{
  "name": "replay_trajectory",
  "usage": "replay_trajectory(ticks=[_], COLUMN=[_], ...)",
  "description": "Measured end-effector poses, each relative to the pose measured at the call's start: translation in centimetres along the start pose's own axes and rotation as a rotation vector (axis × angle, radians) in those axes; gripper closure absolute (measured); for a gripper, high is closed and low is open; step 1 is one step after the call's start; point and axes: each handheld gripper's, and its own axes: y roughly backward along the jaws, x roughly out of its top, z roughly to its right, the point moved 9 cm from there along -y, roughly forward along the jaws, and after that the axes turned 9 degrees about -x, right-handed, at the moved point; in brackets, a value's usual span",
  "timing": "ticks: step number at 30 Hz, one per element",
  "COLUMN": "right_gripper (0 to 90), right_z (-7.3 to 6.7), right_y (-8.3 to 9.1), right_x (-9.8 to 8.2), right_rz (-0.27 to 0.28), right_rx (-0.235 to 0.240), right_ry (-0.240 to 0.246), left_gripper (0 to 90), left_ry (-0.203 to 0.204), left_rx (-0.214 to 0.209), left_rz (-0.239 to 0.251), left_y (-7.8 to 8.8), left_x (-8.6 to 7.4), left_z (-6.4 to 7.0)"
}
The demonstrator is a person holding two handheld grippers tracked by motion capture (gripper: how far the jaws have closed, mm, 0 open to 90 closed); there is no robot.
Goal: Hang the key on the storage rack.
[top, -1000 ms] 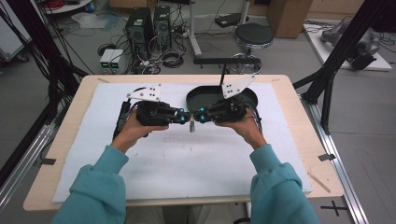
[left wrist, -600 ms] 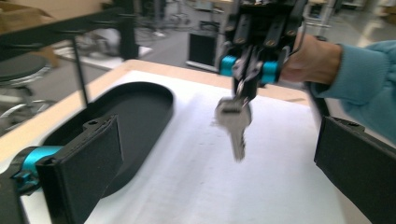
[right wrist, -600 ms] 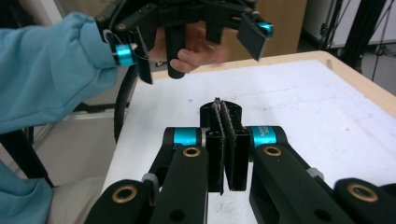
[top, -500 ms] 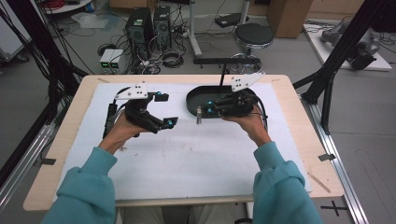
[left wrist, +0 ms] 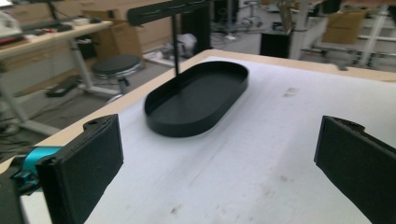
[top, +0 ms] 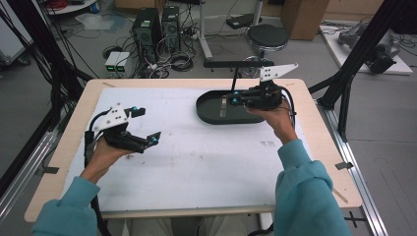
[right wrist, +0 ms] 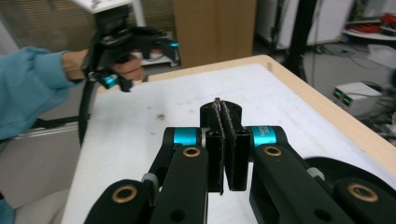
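Our left gripper (top: pixel 145 127) hangs over the white sheet (top: pixel 206 162), jaws just opened wide with nothing between them. Our right gripper (top: pixel 231 101) is clamped on a thin metal piece (right wrist: pixel 217 101) (hard to identify) above the black oval tray (top: pixel 211 115).

Counts on and around the table

Two handheld grippers: the left gripper (top: pixel 146 127) and the right gripper (top: pixel 231 101), each with two black jaws. One black oval tray (top: pixel 211 114) with one upright post (left wrist: pixel 174 44) rising from its far end. One white sheet (top: pixel 206 162) covers the one wooden table (top: pixel 64 147). Behind it stand one round stool (top: pixel 267 35) and two computer towers (top: pixel 157 24). Two blue sleeves (top: pixel 307 196).
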Motion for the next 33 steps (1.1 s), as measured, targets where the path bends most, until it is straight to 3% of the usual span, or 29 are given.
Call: replay_trajectory(ticks=[4, 12, 14, 18, 21, 25, 26, 29, 33], right_gripper=[88.9, 88.8, 88.9, 88.8, 88.8, 88.8, 88.8, 88.8, 88.8], right_z=[1.5, 4.3, 5.0, 6.5, 7.5, 8.6, 8.9, 9.8, 10.8], right_y=[0.9, 2.1, 2.3, 2.6, 3.0, 3.2, 3.2, 3.3, 3.3], right_x=[0.4, 1.7, 1.8, 2.0, 2.0, 2.1, 2.0, 2.4, 2.6], right_rz=[-0.013, -0.028, -0.053, -0.077, -0.117, -0.144, -0.170, -0.181, -0.222], right_rx=[-0.047, -0.113, -0.131, -0.157, -0.181, -0.205, -0.214, -0.228, -0.248], right_ry=[-0.033, -0.038, -0.034, -0.023, -0.025, -0.039, -0.035, -0.018, -0.015], left_gripper=[1.7, 1.7, 1.7, 1.7, 1.7, 1.7, 1.7, 1.7, 1.7], left_ry=[-0.008, 0.001, 0.002, 0.003, 0.026, 0.029, 0.034, 0.031, 0.044], left_rx=[0.052, 0.133, 0.147, 0.165, 0.180, 0.213, 0.217, 0.236, 0.238], left_rz=[0.019, 0.090, 0.101, 0.131, 0.160, 0.169, 0.172, 0.169, 0.170], left_y=[2.1, 5.3, 5.9, 6.7, 7.1, 7.6, 7.7, 7.9, 7.9], left_x=[-2.0, -4.6, -5.1, -5.8, -6.6, -7.7, -7.9, -8.5, -9.0], left_z=[0.1, 0.0, 0.0, 0.3, 0.2, 0.0, 0.1, 0.1, 0.0])
